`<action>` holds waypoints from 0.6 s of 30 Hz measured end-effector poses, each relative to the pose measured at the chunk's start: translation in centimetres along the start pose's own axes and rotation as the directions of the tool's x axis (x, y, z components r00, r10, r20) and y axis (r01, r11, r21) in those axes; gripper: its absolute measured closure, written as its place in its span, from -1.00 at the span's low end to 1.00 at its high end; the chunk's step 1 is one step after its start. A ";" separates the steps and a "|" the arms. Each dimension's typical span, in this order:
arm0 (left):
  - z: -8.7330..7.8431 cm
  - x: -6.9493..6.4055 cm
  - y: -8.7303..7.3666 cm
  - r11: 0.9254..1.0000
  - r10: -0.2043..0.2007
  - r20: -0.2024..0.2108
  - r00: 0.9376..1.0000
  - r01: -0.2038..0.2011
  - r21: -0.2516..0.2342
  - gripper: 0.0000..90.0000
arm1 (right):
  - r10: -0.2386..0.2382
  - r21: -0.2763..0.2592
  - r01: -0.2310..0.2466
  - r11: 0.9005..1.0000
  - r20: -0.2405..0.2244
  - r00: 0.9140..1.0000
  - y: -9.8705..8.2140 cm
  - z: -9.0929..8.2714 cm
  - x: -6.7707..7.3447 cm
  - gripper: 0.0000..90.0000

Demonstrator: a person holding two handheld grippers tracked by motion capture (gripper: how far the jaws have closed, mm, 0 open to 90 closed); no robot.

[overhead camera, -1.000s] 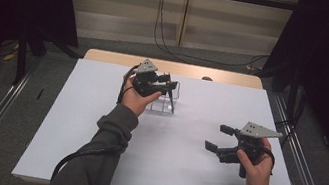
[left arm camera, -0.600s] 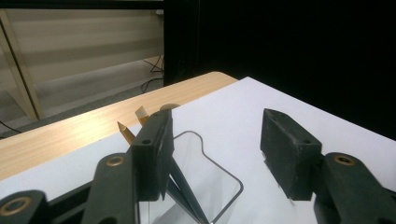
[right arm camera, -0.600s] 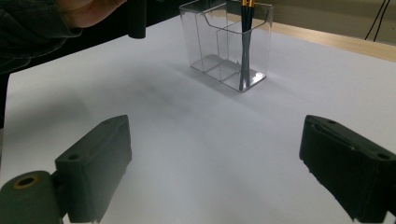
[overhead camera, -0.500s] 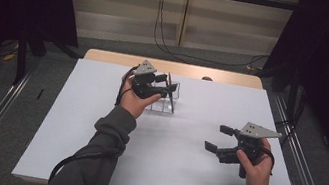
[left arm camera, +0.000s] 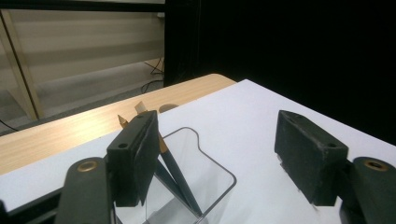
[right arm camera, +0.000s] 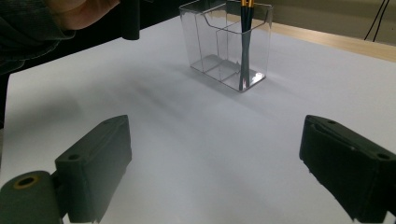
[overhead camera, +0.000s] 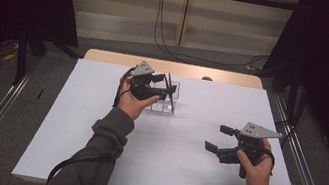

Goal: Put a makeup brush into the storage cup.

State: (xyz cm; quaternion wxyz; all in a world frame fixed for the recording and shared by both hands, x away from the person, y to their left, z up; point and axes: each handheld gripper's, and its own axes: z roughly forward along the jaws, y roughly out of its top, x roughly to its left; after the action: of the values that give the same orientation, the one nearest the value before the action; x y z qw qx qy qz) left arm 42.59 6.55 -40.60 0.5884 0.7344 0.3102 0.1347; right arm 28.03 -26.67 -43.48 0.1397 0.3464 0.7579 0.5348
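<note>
Two dark pencils with gold bands [overhead camera: 169, 92] are already standing in the clear plastic compartment holder [overhead camera: 172, 103] at the table's far side. Left gripper [overhead camera: 167, 89] has just been opening its jaws, nothing pinched. Right gripper [overhead camera: 215, 138] idles agape, well apart. Remaining: pull the left clear.
</note>
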 end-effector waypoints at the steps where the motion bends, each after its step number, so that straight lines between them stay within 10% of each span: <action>1: -0.1 0.0 0.0 1.000 0.005 0.000 1.000 -0.005 0.003 -0.35 | 0.001 0.001 -0.001 1.000 0.001 1.000 0.0 0.0 0.0 -0.80; 18: -1.1 -0.2 -0.4 1.000 0.016 -0.004 1.000 -0.016 0.017 -0.57 | -0.001 -0.004 0.001 1.000 0.000 1.000 0.0 -0.1 0.0 -0.80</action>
State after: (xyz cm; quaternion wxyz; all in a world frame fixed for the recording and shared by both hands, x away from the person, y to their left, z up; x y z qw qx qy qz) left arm 41.65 7.33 -40.59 0.5803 0.7418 0.3065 0.1383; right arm 28.02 -26.73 -43.44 0.1405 0.3458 0.7571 0.5362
